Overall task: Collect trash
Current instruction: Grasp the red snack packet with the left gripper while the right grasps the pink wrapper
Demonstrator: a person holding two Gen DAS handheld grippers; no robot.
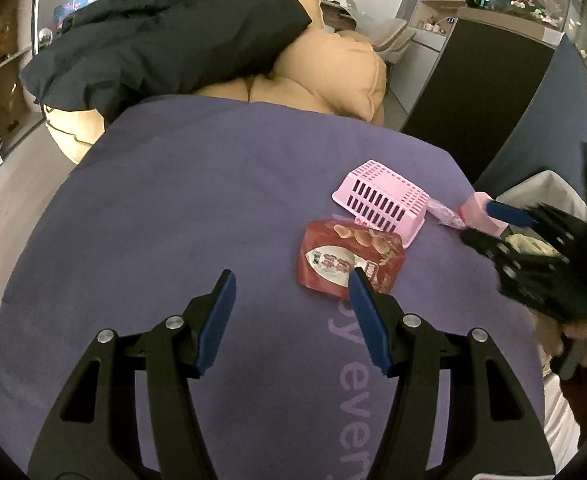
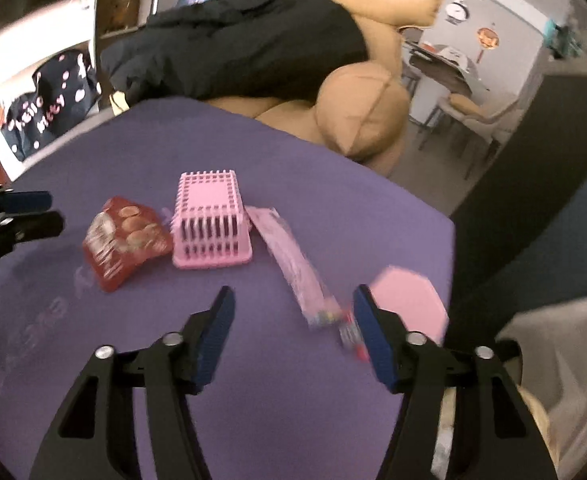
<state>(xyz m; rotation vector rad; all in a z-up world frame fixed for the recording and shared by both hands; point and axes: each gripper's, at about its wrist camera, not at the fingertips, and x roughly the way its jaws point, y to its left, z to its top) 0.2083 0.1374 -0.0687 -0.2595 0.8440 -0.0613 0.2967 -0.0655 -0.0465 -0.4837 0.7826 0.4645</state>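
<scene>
On the purple cloth (image 1: pixel 213 208) lies a red snack packet (image 1: pixel 349 258), and my left gripper (image 1: pixel 291 280) hovers open just short of it with nothing between its fingers. An upturned pink basket (image 2: pixel 211 224) stands next to the packet (image 2: pixel 125 240). To its right lies a long pink wrapper (image 2: pixel 293 264), and beyond that a flat pink piece (image 2: pixel 409 300) near the table's corner. My right gripper (image 2: pixel 293 300) is open above the cloth; the wrapper's near end runs beside its right finger, ungripped. In the left wrist view the right gripper (image 1: pixel 493 226) is near the pink piece (image 1: pixel 479 208).
A white bag (image 2: pixel 565 360) hangs open past the table's right edge. Behind the table is a tan sofa (image 2: pixel 361 120) with a black jacket (image 2: pixel 237 44) over it. A dark cabinet (image 1: pixel 477 80) stands at the far right. The left gripper (image 2: pixel 41 212) shows at the left edge.
</scene>
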